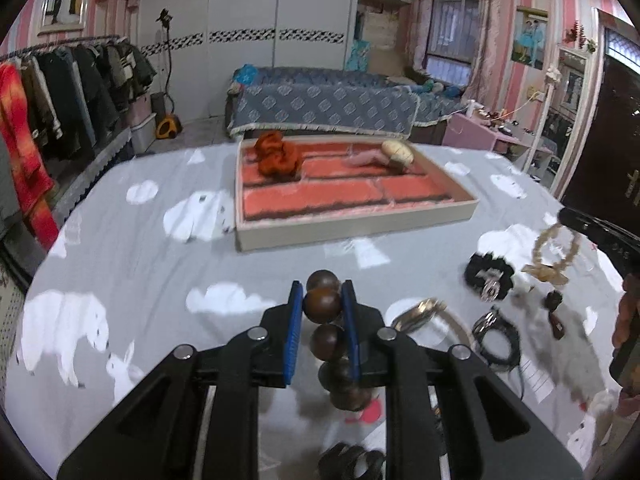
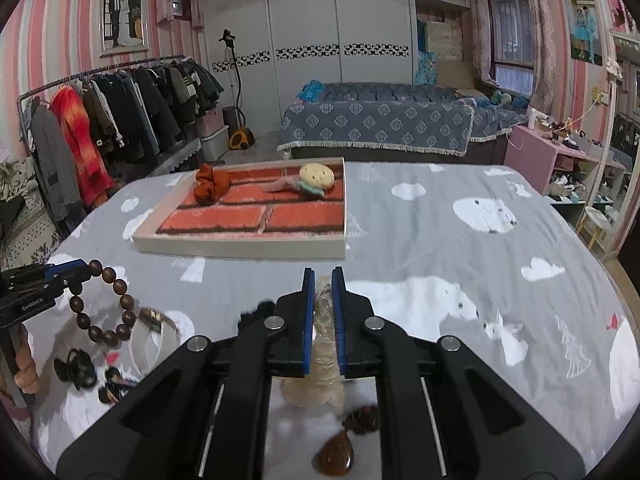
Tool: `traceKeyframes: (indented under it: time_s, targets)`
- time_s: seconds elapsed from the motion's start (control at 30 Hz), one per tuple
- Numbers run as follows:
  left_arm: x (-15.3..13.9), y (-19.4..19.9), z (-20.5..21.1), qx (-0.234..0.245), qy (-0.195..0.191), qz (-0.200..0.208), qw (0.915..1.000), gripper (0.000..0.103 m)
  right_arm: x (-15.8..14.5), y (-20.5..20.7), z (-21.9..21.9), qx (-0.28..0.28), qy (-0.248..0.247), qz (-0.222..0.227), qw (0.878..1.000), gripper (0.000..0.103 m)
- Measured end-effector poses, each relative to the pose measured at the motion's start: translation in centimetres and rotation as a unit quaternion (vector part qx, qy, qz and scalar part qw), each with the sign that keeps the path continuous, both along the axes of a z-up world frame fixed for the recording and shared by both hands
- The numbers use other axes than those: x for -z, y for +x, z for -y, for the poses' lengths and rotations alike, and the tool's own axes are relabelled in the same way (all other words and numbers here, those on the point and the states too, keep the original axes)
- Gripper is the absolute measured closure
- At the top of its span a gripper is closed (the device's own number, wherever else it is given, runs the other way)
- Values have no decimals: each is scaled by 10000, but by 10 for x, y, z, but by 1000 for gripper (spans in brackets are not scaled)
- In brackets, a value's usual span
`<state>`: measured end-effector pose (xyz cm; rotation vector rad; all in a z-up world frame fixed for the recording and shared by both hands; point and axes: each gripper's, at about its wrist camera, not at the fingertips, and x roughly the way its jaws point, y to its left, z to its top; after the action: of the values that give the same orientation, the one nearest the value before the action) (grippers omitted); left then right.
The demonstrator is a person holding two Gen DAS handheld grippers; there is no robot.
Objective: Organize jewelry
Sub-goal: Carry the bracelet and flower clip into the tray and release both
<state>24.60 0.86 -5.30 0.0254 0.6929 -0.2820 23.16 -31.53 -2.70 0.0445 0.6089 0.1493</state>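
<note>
My left gripper [image 1: 322, 300] is shut on a dark wooden bead bracelet [image 1: 329, 340], held above the grey cloth; the bracelet also hangs from it in the right wrist view [image 2: 116, 306]. My right gripper [image 2: 322, 280] is shut on a cream bead bracelet with a bow [image 2: 324, 360], which also shows in the left wrist view [image 1: 554, 252]. The tray [image 1: 344, 230] with a red brick-pattern lining lies ahead; it holds an orange scrunchie [image 1: 276, 158] and a cream and pink hair piece [image 1: 394, 154].
On the cloth near the left gripper lie a black scrunchie [image 1: 490, 274], a silver bangle [image 1: 420, 312], a black cord bracelet [image 1: 496, 338] and small dark pieces. An amber pendant [image 2: 334, 456] lies under the right gripper. A clothes rack stands left, a bed behind.
</note>
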Motion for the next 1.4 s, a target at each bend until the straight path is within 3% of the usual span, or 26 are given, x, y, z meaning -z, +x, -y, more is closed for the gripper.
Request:
traceKeyframes:
  time_s: [0.27, 0.53, 1.0, 1.4]
  targets:
    - [-42, 29, 16, 175, 32, 309, 9994, 83, -29, 46, -12, -103, 24, 129, 9999, 93]
    - [-60, 97, 30, 92, 47, 265, 9996, 83, -46, 121, -38, -207, -211, 94, 9995, 93]
    - [-6, 220, 29, -126, 21, -460, 9989, 83, 8, 247, -65, -42, -339, -602, 9976, 93]
    - [40, 256, 2, -505, 297, -745, 9955, 83, 67, 288, -58, 280, -662, -1215, 9900, 93]
